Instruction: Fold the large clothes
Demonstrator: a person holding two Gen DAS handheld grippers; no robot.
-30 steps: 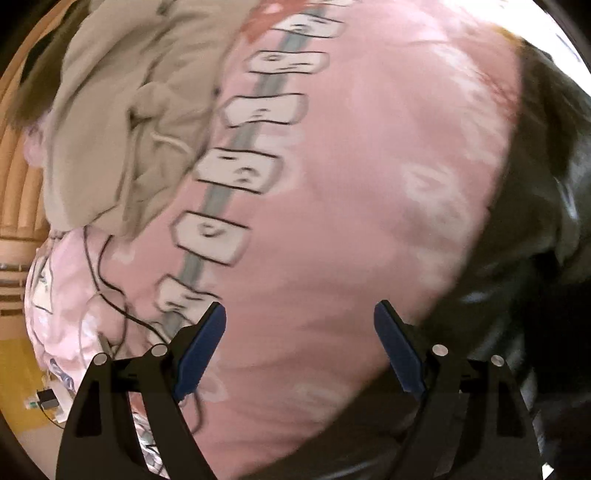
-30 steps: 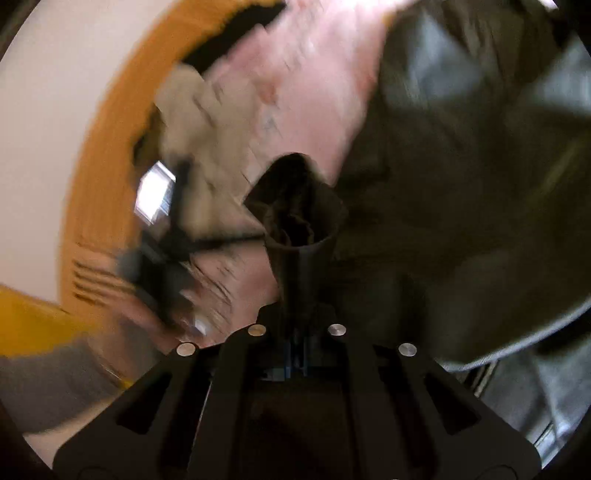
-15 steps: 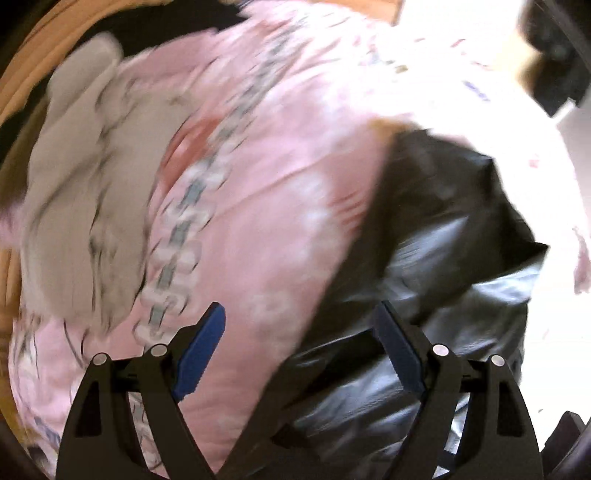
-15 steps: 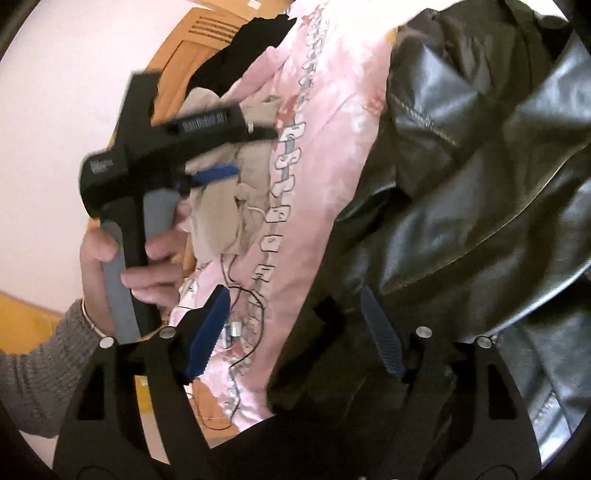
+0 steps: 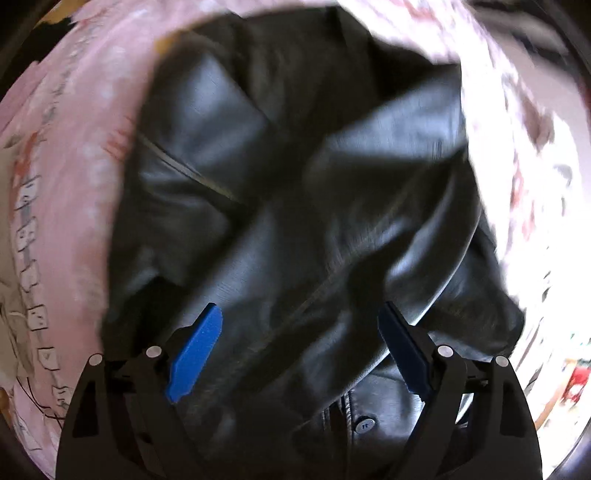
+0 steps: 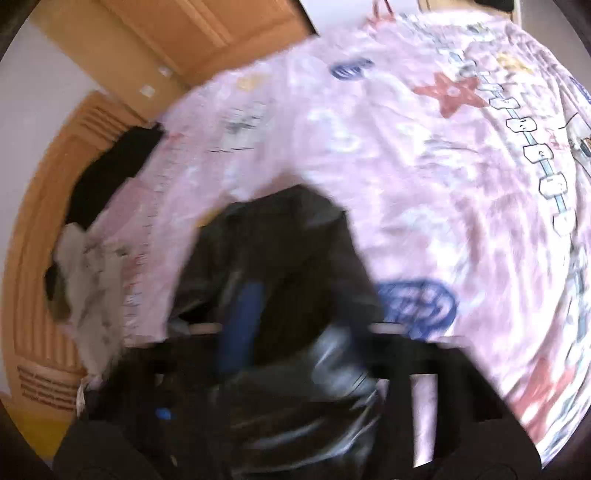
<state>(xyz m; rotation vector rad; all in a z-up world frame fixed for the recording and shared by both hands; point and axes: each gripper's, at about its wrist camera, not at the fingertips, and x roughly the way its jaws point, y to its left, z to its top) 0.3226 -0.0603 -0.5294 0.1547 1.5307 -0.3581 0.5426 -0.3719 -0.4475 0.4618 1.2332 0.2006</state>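
A black leather jacket lies crumpled on a pink patterned bedsheet. My left gripper is open and hovers just over the jacket, its blue pads apart; a jacket button shows below between the fingers. In the right wrist view the jacket fills the lower middle on the pink sheet. My right gripper is heavily blurred; one blue pad shows against the leather. I cannot tell how its jaws stand.
A beige garment and a black garment lie at the bed's left edge. A wooden headboard and wooden doors stand behind. The sheet's far right is bare.
My left gripper swung from the pink sheet over onto the black jacket. My right gripper let go of the dark sleeve, opened, and now moves fast, blurred, over the jacket.
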